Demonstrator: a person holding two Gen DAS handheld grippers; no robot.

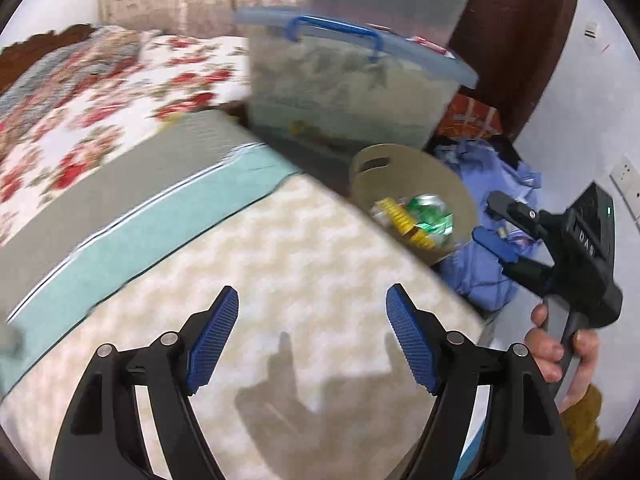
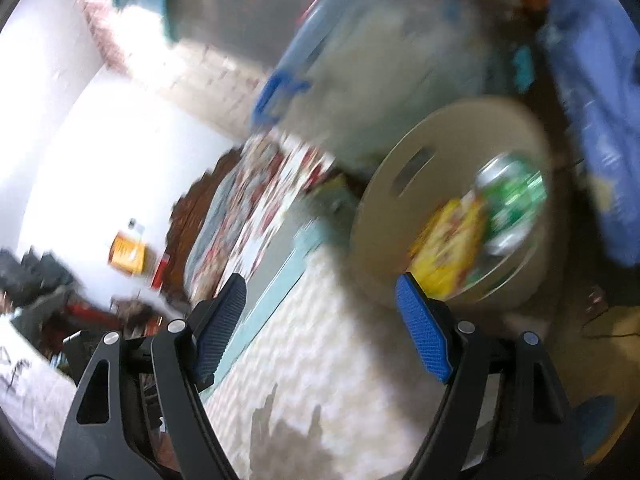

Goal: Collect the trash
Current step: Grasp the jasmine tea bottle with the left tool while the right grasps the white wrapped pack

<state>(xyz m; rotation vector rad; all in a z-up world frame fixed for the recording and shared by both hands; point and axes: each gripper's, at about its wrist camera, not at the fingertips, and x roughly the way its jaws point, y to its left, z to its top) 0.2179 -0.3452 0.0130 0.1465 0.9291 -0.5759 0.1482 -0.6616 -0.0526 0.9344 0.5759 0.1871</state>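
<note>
A tan round trash bin (image 1: pixel 448 184) stands beside the bed's corner. Inside lie a crushed green can (image 1: pixel 430 216) and a yellow wrapper (image 1: pixel 404 224). The bin (image 2: pixel 384 216), can (image 2: pixel 514 196) and wrapper (image 2: pixel 448 252) also show, blurred, in the right wrist view. My left gripper (image 1: pixel 312 336) is open and empty above the cream zigzag bedding (image 1: pixel 280 264). My right gripper (image 2: pixel 320 320) is open and empty just short of the bin. It also shows in the left wrist view (image 1: pixel 494 220), held to the right of the bin.
A clear storage box with a blue lid and handle (image 1: pixel 344 80) stands behind the bin. Blue clothes (image 1: pixel 492 264) lie on the floor to the right. A floral quilt (image 1: pixel 100 112) and a teal band cover the bed. A white wall with a socket (image 1: pixel 624 176) is at the right.
</note>
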